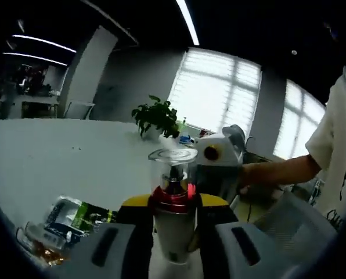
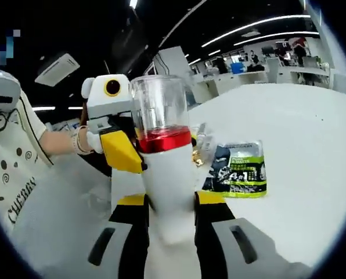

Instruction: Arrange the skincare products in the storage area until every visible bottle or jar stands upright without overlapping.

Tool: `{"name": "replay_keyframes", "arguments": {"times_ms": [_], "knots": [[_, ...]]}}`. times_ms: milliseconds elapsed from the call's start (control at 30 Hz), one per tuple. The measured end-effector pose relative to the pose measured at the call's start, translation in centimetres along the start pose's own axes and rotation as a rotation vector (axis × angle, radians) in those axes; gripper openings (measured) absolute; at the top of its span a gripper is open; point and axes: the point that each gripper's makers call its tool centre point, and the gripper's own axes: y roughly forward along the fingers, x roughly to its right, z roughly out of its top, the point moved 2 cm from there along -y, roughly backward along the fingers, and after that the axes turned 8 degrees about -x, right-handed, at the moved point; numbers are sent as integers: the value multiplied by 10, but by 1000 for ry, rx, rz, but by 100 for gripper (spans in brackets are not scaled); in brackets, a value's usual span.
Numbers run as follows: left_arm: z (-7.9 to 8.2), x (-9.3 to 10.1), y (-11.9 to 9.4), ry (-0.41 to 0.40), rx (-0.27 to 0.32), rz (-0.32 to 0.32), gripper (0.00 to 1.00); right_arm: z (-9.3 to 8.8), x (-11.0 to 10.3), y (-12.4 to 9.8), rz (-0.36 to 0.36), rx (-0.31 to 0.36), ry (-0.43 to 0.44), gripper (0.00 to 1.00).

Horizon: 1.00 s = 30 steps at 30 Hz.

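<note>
A white bottle (image 1: 173,229) with a red collar and a clear cap stands upright between the jaws of my left gripper (image 1: 174,203), which is shut on its body. The same bottle (image 2: 170,171) also sits in my right gripper (image 2: 172,200), shut on its lower body. The two grippers face each other across it. In the right gripper view the left gripper (image 2: 119,148) comes in from the left, one yellow jaw against the bottle near the red collar. In the left gripper view the right gripper (image 1: 219,156) shows just behind the bottle, with its jaws hidden.
A green and black sachet (image 2: 237,168) lies flat on the white table (image 2: 312,133), with a small clear jar with gold trim (image 2: 199,145) beside it. The sachet (image 1: 83,215) and amber-tinted clear items (image 1: 42,244) lie low left. A potted plant (image 1: 157,116) stands behind. A person's arm (image 1: 277,171) is on the right.
</note>
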Motion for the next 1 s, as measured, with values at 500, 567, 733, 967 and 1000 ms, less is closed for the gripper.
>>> {"name": "replay_keyframes", "arguments": {"times_ms": [500, 567, 733, 967, 1000], "knots": [[-7, -3, 20, 166, -35, 74, 22, -8, 29, 3, -133, -83, -216, 29], [-9, -3, 22, 180, -44, 83, 22, -10, 35, 3, -129, -85, -228, 29], [-12, -8, 23, 185, -49, 99, 22, -10, 40, 4, -118, -69, -244, 29], [-11, -9, 23, 196, -43, 106, 23, -10, 43, 5, -107, -80, -250, 30], [-11, -8, 22, 198, -43, 102, 23, -10, 43, 4, -104, -80, -248, 30]]}}
